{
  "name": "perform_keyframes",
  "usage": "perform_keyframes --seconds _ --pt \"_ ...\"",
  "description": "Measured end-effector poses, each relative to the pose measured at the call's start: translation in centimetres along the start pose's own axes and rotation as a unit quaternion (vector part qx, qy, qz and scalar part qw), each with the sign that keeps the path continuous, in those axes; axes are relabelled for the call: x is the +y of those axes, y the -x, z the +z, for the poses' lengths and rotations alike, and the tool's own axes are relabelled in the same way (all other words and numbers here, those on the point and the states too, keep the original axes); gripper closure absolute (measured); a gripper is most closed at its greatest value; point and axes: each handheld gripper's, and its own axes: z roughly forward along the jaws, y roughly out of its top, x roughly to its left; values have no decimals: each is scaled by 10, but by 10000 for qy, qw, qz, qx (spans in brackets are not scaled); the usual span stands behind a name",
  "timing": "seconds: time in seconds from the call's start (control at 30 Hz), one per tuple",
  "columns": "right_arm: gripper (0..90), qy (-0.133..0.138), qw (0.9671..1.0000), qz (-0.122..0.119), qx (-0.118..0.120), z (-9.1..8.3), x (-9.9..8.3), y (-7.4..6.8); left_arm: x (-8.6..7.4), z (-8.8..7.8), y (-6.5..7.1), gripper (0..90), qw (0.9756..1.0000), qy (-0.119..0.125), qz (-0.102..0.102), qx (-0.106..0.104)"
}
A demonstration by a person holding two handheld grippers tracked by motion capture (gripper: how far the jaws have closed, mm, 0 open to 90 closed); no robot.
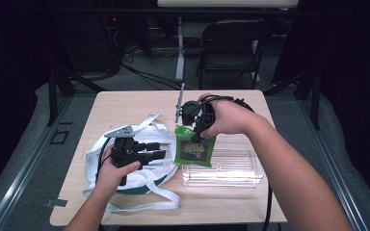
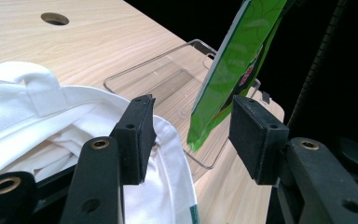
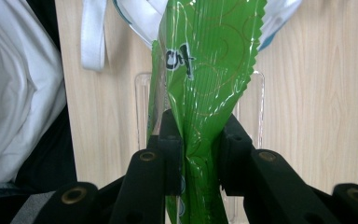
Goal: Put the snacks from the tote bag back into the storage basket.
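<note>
- Right tool: jaws closed on the top edge of a green snack packet, gripping the crimped seal. The right gripper view shows the film pinched flat between both pads. Holding by the seal lets the packet hang straight down, so its bottom edge leads.
- Packet position: lifted off the surface, hanging over the left end of the clear plastic tray, which sits toward the near right corner of the surface. The packet's lower edge appears to be above or just at the tray rim; contact cannot be confirmed.
- Judgement: the vertical hang over the tray suggests the packet is being carried from bag to tray, and lowering is the step in hand.
- Left tool: jaws well apart, holding nothing. In the left gripper view one pad lies against the rim of the white cloth bag; the other stands free.
- Bag: lies at the near left part of the surface, just beside the tray, straps spread loose. The left tool rests over it, probably to keep the mouth steady and open.
- Risk: the thin film may slip or swing on release.
</note>
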Motion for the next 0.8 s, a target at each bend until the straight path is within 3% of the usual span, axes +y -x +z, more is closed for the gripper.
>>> perform_keyframes --seconds 0.27,0.5,0.8 --pt "744 -91 9997 130 -162 2 -18 7 -1 -1 -3 499 10000 7 -37 50" --pt "745 -153 9994 220 -214 7 -26 10 -1 -1 -4 525 9999 -13 -130 -59" --pt "744 -209 9987 135 -439 22 -32 17 -2 -3 -7 520 9999 18 -152 22"
